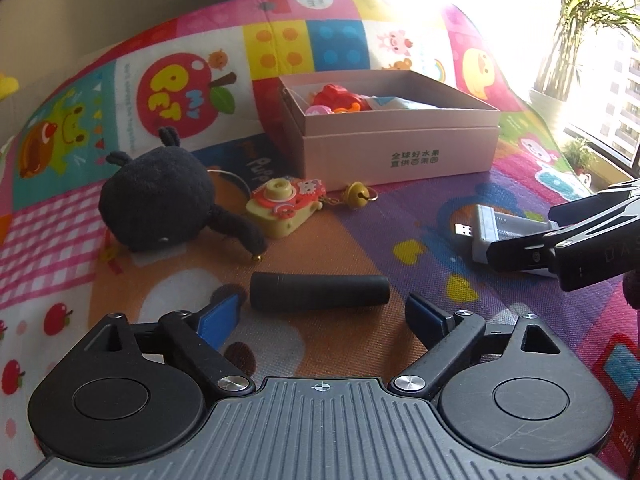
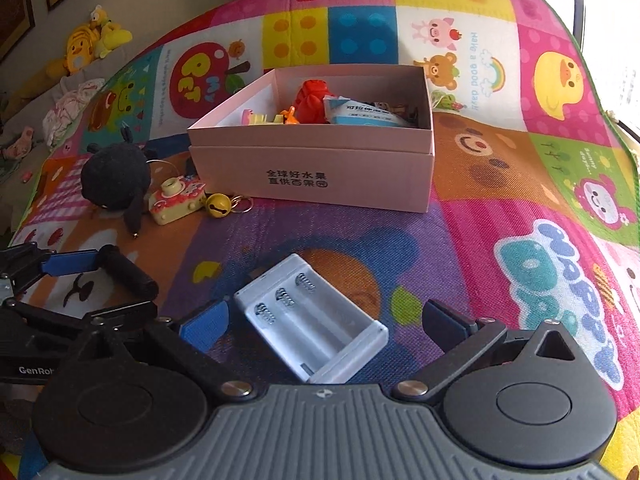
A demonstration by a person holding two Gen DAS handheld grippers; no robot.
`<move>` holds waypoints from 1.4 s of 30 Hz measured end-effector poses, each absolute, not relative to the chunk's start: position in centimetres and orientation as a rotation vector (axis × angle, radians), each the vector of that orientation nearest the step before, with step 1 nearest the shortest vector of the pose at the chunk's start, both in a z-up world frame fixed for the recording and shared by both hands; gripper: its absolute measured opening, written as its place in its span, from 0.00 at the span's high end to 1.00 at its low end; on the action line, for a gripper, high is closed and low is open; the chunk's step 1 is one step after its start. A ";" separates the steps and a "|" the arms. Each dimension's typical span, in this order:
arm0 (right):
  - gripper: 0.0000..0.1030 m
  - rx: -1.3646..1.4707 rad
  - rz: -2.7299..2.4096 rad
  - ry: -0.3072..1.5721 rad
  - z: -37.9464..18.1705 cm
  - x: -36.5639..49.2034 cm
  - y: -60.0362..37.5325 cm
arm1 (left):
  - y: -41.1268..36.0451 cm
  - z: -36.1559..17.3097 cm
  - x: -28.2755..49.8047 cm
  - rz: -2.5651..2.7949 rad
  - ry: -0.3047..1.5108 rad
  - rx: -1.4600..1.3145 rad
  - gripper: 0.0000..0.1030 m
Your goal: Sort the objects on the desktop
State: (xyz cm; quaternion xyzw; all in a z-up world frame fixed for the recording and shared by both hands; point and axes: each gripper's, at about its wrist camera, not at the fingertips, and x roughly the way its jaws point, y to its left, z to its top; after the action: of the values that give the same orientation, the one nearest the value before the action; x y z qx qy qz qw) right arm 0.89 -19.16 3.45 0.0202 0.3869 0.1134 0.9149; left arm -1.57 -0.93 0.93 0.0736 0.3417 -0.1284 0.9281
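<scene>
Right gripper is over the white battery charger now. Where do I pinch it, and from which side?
Pinch the white plastic battery charger across its two long side walls, mid-length, coming straight down. It lies flat on the play mat, bays up, between the open right gripper fingers; turn the wrist to match its diagonal. Avoid the USB plug end.

Both wrist cams sat low over the play mat [image 1: 420, 216], facing the pink box [image 1: 396, 140] at close range. Left view was offset left, right view sat nearer the box. Shared: box, black cylinder [image 1: 320, 292], battery case [image 2: 310, 316].
</scene>
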 end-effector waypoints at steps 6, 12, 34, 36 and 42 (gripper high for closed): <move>0.00 -0.101 0.216 0.811 3.1 0.2 -17.4 | -0.6 0.8 -1.5 -0.261 0.706 0.132 0.08; 0.00 -0.209 0.085 0.769 3.6 -0.2 -20.0 | -0.5 0.8 -1.4 -0.257 0.710 0.116 0.06; 0.19 -0.058 0.140 0.806 3.2 2.9 -18.6 | 0.0 0.5 -1.1 -0.239 0.716 0.082 0.03; 0.23 -0.063 0.156 0.806 3.5 2.6 -18.5 | -0.1 0.6 -1.0 -0.238 0.714 0.092 0.03; 0.23 -0.030 0.164 0.822 4.0 1.3 -19.4 | -1.0 0.8 -0.6 -0.219 0.696 0.133 0.05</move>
State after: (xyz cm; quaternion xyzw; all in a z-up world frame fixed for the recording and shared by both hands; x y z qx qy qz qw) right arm 1.33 -19.36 4.00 -0.0144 0.3993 0.0798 0.9132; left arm -0.56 -1.03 0.76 0.0648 0.3400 -0.1069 0.9321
